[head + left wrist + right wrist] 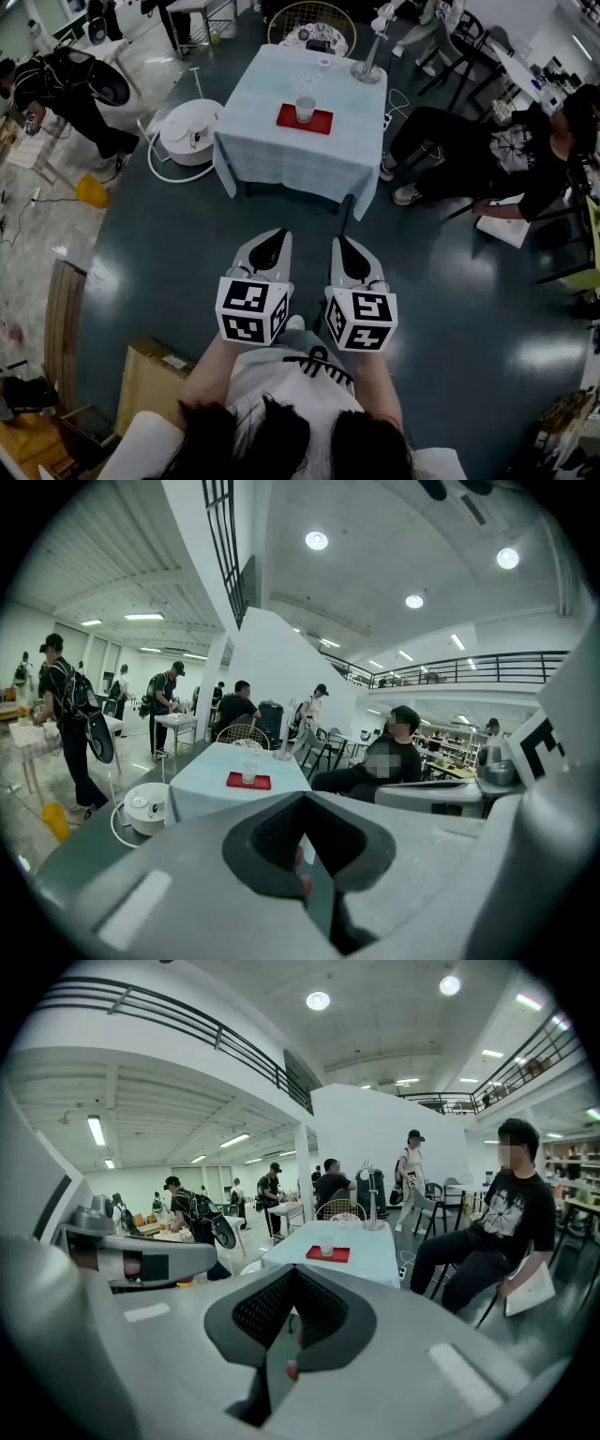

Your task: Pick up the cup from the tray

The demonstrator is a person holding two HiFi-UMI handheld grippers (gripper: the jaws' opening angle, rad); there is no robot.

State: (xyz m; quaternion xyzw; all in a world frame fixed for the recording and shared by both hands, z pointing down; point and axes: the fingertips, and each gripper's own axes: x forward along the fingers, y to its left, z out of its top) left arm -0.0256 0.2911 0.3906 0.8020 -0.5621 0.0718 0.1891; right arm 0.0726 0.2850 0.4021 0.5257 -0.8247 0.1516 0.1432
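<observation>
cup (305, 109) contents too small to tell, wearer's hair (272, 445) cut off by bottom edge

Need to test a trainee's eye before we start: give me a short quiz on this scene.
1. True or false: the cup stands on the red tray on the table.
2. Where are the left tool and right tool? A) over the tray B) held near the person, well short of the table C) lying on the floor.
3. Fill in: the right tool's jaws are ____.
Key: 1 true; 2 B; 3 shut.
</observation>
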